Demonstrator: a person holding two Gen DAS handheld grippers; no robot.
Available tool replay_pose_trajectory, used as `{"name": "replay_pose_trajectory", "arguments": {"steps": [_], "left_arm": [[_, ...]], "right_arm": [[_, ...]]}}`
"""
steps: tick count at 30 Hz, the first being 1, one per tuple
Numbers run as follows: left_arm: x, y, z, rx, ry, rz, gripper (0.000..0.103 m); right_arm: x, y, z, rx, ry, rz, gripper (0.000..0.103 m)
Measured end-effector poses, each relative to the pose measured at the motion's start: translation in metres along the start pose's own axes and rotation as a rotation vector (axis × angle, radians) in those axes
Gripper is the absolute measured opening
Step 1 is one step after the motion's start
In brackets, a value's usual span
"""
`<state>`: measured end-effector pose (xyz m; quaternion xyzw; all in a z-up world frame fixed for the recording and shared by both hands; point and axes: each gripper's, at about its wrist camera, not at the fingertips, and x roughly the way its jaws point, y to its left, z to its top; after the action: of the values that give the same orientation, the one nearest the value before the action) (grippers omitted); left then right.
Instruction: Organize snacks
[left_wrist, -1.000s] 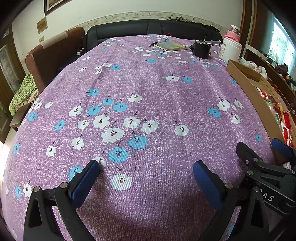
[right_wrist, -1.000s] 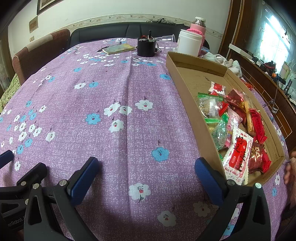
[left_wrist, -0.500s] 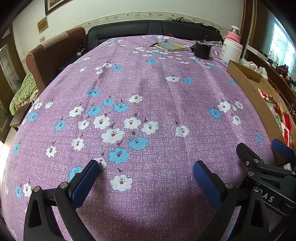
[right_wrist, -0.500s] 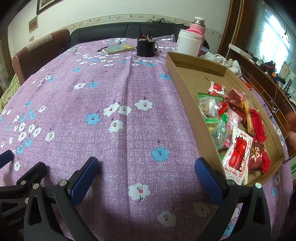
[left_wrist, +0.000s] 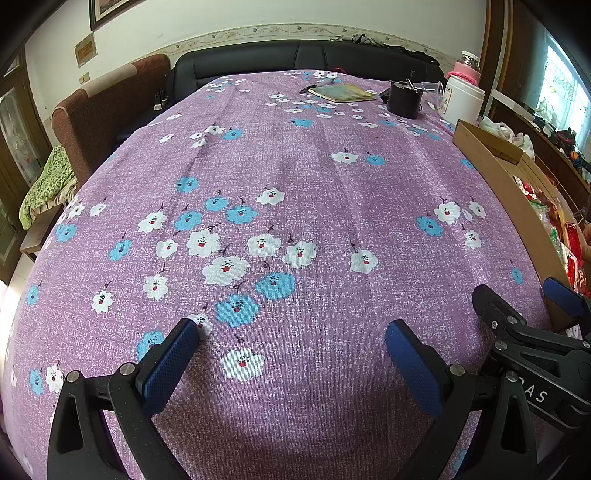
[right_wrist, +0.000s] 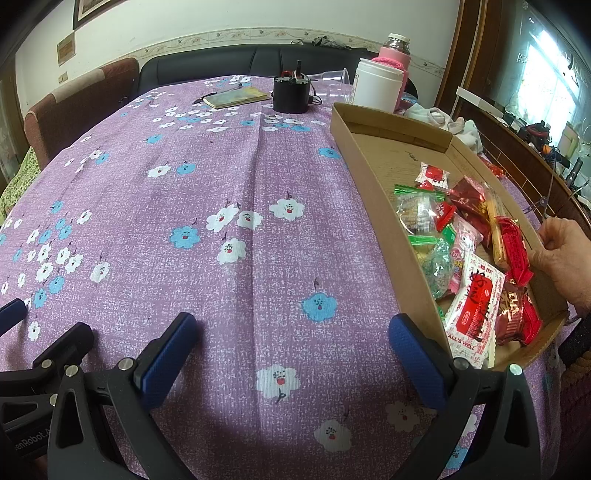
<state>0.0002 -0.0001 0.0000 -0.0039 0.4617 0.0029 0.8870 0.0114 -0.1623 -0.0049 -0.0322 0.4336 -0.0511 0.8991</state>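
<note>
Both tools wide open, nothing held. Left tool (left_wrist: 291, 347) sits low over the purple flowered cloth (left_wrist: 295, 177) covering the surface, blue pads spread apart with only bare cloth between them; whether the tips touch the cloth, cannot tell. Right tool (right_wrist: 291, 343) same pose, pads spread, empty, just left of the near corner of the cardboard tray (right_wrist: 369, 173). The two tools sit side by side, each showing at the edge of the other's view.

Snacks (right_wrist: 461, 240) lie in a loose pile in the near half of the tray, at the right side of the surface; far half of the tray is bare cardboard. Pile includes a white packet with red label (right_wrist: 474, 306) nearest the front, dark red wrapped pieces (right_wrist: 513, 317) at the near right corner, a long red bar (right_wrist: 515, 251), clear bags with green strips (right_wrist: 417, 214), and a small red-and-white packet (right_wrist: 434, 175) furthest back. Packets overlap, no order to them.

A person's bare hand (right_wrist: 565, 254) rests on the tray's right rim, fingers touching the rim beside the long red bar.

Far end of the surface: black cup (right_wrist: 291, 94), notebook (right_wrist: 236, 98) with a pen beside it, white canister (right_wrist: 376, 86), pink-sleeved jar (right_wrist: 395, 51) behind it. Dark sofa (left_wrist: 295, 55) beyond.
</note>
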Motion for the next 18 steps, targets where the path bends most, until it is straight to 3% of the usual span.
{"name": "replay_pose_trajectory", "arguments": {"steps": [13,18], "left_arm": [[-0.001,0.0,-0.002,0.0,-0.003,0.003,0.103],[0.0,0.0,0.001,0.0,-0.004,0.003,0.103]], "right_arm": [[0.004,-0.015,-0.001,0.057,0.024,0.08,0.103],[0.002,-0.013,-0.001,0.048,0.024,0.071,0.103]]}}
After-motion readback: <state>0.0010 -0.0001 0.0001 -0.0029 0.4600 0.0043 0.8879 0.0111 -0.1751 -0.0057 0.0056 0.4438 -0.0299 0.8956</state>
